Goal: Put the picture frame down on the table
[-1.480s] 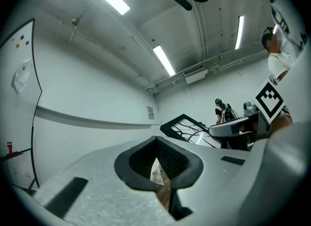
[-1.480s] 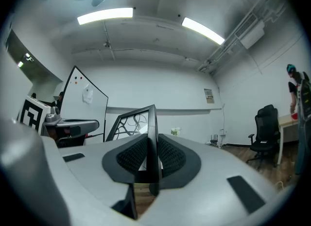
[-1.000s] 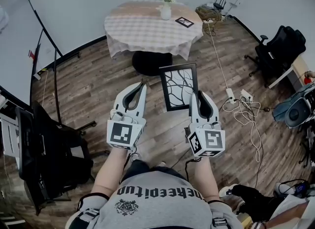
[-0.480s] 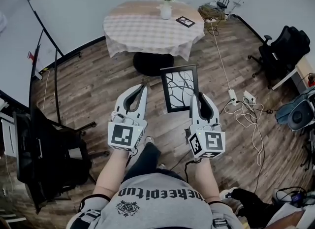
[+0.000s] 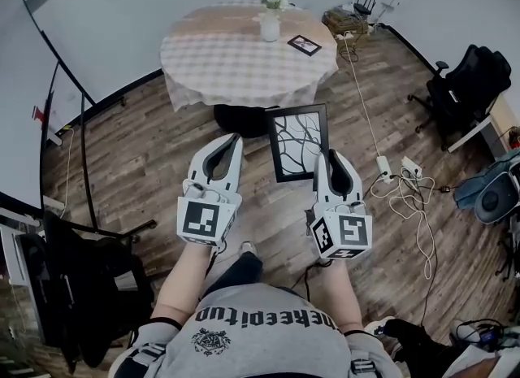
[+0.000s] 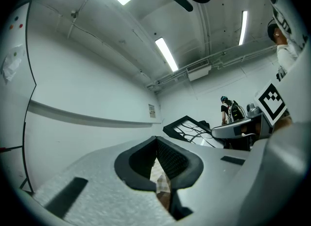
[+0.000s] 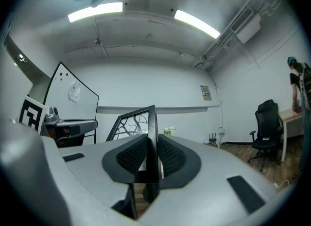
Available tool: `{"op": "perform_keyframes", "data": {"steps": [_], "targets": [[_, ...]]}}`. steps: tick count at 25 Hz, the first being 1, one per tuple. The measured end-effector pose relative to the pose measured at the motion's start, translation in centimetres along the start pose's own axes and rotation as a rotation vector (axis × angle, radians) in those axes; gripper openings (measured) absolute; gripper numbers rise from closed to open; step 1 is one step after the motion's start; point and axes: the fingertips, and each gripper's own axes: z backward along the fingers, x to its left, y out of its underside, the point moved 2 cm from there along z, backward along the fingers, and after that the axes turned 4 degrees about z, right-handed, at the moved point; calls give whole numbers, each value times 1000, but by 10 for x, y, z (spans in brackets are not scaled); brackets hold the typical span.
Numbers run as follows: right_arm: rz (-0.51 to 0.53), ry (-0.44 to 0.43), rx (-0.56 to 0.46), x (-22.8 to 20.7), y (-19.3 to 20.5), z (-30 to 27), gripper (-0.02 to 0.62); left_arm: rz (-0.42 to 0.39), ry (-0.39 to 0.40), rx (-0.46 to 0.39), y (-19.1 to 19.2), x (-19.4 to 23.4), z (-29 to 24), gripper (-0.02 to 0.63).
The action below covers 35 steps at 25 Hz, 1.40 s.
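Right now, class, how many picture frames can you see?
2: a large frame clamped in the right gripper, a small frame lying on the round table. Others may be hidden.

Both forearms out front, side by side. Left claw jaws together, empty. Right claw clamped on picture frame edge.
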Motion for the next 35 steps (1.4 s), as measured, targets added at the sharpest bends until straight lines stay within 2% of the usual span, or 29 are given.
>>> {"op": "perform_keyframes", "data": {"steps": [6, 12, 20, 35], "targets": [[1, 18, -31, -7, 21, -11, 73, -25, 8, -24, 16, 3, -13, 15], [-11, 31, -13, 4, 11, -81, 72, -3, 29, -18, 19, 63, -56, 15], [-16, 29, 3, -1, 22, -118, 73, -7, 12, -11, 31, 87, -81, 15], [-15, -37, 22, -54, 34, -241, 74, 5, -52, -2, 58, 128, -191, 15]]}}
